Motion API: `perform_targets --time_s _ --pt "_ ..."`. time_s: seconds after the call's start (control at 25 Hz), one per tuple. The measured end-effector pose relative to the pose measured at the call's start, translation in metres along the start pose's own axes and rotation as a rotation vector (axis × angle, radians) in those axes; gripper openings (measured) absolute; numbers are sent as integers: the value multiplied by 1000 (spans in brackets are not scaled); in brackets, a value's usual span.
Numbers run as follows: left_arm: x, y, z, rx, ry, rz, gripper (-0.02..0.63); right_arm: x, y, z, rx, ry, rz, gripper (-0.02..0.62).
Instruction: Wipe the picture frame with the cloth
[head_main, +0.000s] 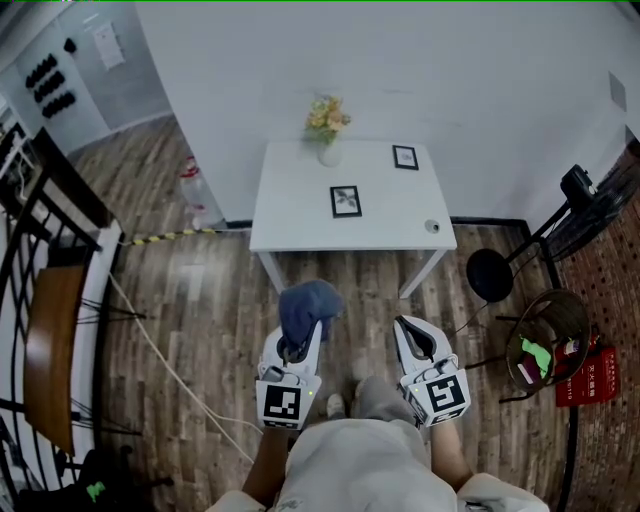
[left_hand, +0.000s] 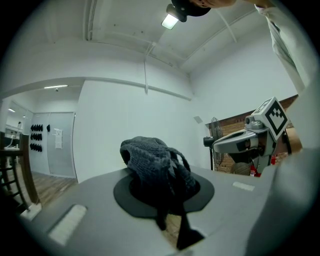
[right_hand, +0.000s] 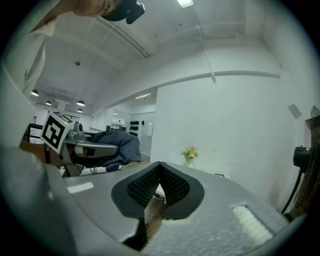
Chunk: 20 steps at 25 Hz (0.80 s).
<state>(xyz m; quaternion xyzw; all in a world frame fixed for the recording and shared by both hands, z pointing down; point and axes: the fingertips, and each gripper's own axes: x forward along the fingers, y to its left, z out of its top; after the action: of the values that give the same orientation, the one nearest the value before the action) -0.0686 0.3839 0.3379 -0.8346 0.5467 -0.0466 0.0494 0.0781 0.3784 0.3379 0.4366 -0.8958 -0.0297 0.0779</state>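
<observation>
A white table (head_main: 300, 225) stands against the wall ahead of me. On it lie a black picture frame (head_main: 346, 201) near the middle and a second, smaller frame (head_main: 405, 157) at the back right. My left gripper (head_main: 298, 340) is shut on a blue-grey knitted cloth (head_main: 307, 305), which bunches over the jaws (left_hand: 157, 167) and also shows in the right gripper view (right_hand: 120, 146). My right gripper (head_main: 418, 338) is shut with nothing in it; its ribbed pads (right_hand: 172, 186) meet at the tips. Both grippers hang over the wooden floor, short of the table's front edge.
A vase of flowers (head_main: 327, 127) stands at the table's back edge and a small round object (head_main: 432, 226) at its right front corner. A black stool (head_main: 489, 274), a fan (head_main: 585, 195) and a basket (head_main: 545, 338) are on the right. A railing (head_main: 40, 260) and cables are on the left.
</observation>
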Motion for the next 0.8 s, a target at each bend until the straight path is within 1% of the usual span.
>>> perform_targets --time_s 0.16,0.36,0.48,0.8 --pt "18 11 2 -10 -21 1 84 18 -11 -5 11 8 -9 3" --pt "44 22 -6 -6 -2 4 84 48 -25 -9 17 15 7 3" --pt "64 31 -6 -9 -7 4 84 69 -35 -10 18 15 20 3" --pt "131 53 -13 -7 23 10 84 124 -82 -13 32 28 39 3"
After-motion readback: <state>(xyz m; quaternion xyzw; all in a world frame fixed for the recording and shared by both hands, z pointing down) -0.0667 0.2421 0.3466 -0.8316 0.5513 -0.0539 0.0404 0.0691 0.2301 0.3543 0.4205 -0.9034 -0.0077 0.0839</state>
